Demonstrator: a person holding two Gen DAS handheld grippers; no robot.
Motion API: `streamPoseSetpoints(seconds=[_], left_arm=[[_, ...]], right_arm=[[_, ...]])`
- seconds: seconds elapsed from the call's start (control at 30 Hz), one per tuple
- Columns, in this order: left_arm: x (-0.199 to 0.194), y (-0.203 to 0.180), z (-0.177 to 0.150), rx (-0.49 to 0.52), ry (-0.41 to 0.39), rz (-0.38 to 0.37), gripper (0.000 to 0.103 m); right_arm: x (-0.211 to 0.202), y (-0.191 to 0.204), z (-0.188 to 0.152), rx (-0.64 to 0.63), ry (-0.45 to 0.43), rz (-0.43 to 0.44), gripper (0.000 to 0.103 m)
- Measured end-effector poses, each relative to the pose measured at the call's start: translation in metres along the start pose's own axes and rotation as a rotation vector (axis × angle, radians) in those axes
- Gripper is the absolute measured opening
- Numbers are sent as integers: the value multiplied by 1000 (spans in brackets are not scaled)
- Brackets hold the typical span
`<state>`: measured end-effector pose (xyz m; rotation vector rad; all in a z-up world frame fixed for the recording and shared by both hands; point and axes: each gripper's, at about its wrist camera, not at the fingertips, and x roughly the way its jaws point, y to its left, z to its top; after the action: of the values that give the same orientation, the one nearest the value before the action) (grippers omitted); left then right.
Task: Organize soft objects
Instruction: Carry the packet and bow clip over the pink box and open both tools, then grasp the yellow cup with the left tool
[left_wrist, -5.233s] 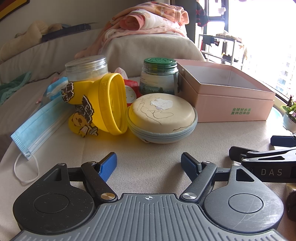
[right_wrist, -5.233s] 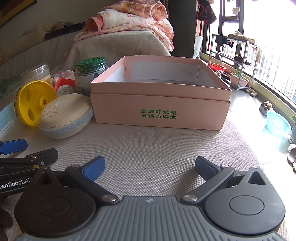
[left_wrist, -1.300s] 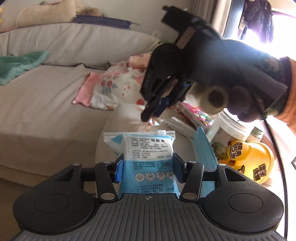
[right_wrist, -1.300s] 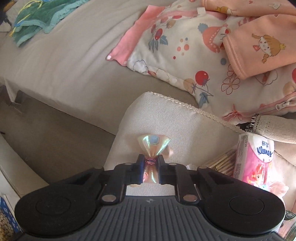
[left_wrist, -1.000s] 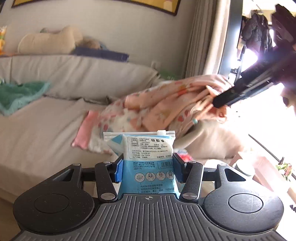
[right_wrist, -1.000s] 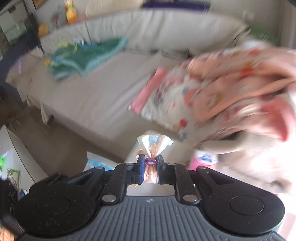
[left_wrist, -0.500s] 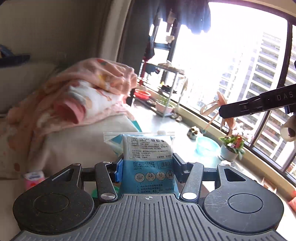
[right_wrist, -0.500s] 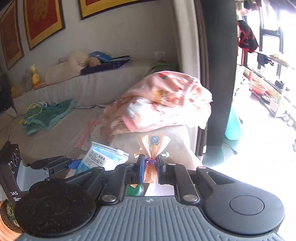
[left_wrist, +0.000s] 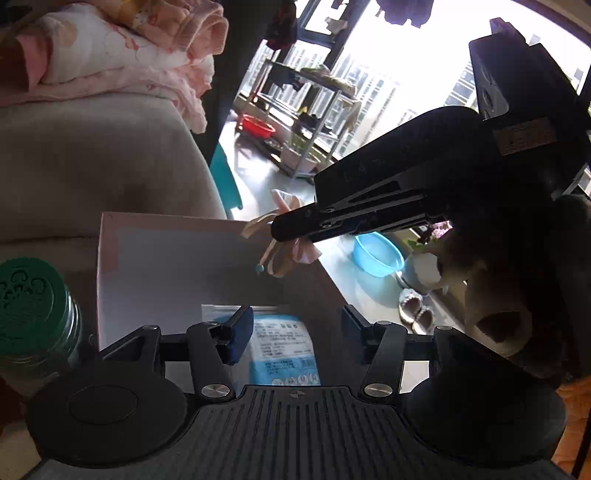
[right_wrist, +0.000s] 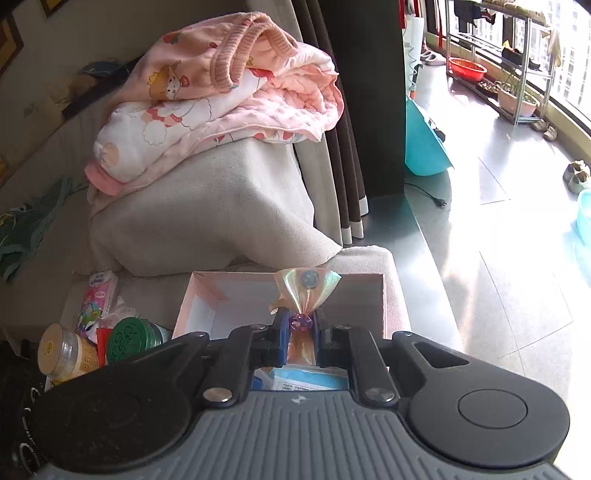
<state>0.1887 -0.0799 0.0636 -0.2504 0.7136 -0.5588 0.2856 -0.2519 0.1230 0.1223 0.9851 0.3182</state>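
Grippers over the open pink cardboard box (right_wrist: 384, 295): left gripper (left_wrist: 291, 325) open above the dropped blue mask packet (left_wrist: 284, 350); right gripper (right_wrist: 300, 330), clamped on the iridescent ribbon bow (right_wrist: 306, 288), should lower before releasing.

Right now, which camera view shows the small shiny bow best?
The right wrist view: the shiny bow sits centred between the right gripper jaws, lit, its fan and purple bead clear. The left wrist view shows the bow from the side, dim and partly hidden by the gripper, above the pink box.
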Motion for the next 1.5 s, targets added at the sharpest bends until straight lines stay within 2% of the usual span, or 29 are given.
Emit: streamPoseSetpoints(seconds=[0.07,0.13,0.2,0.27,0.37,0.47,0.53,0.6,0.7,0.8,0.97,1.07,1.17,1.27,1.33,1.4,1.43,1.5], left_arm=[[-20,-3,-3,59,-23,11,57],[-48,-5,-9,135,-43,14,57],[-78,-3,-18,192,-56,18,57],[-107,4,-31,210,-64,39,57],[-150,26,-40,180,-107,91,57],[-201,57,-40,115,-210,206,57],[-233,75,-44,67,-282,274,57],[-262,99,-48,8,-336,354,57],[-287,123,-60,-48,-334,420,57],[-293,137,-81,-69,-271,411,57],[-274,152,-102,-76,-199,402,57],[-271,152,-107,-80,-188,364,57],[-264,141,-105,-111,-196,288,57],[-251,116,-99,-112,-225,247,57],[-239,96,-96,-55,-238,259,57],[-219,74,-96,31,-232,316,58],[-211,66,-97,73,-226,358,58],[-192,50,-104,188,-223,498,58]], right_arm=[[6,-3,-3,-1,-4,-14,19],[2,-3,-7,-21,-35,-25,32],[-10,-3,-12,-27,-75,-37,39],[-24,0,-18,-40,-101,-38,40],[-52,11,-31,-86,-164,-67,42],[-75,30,-52,-142,-237,-88,52],[-85,42,-70,-140,-276,-68,59],[-88,53,-88,-131,-282,-34,60],[-79,71,-118,-153,-252,11,60],[-64,91,-151,-209,-251,0,60],[-37,110,-199,-253,-233,-14,60],[-24,114,-218,-256,-212,-7,60],[-17,120,-232,-291,-229,-50,60],[-9,119,-240,-292,-243,-80,60],[-4,118,-243,-278,-247,-82,60],[-2,116,-247,-265,-251,-76,60],[-2,115,-250,-260,-257,-72,60],[-2,113,-254,-250,-264,-65,60]])
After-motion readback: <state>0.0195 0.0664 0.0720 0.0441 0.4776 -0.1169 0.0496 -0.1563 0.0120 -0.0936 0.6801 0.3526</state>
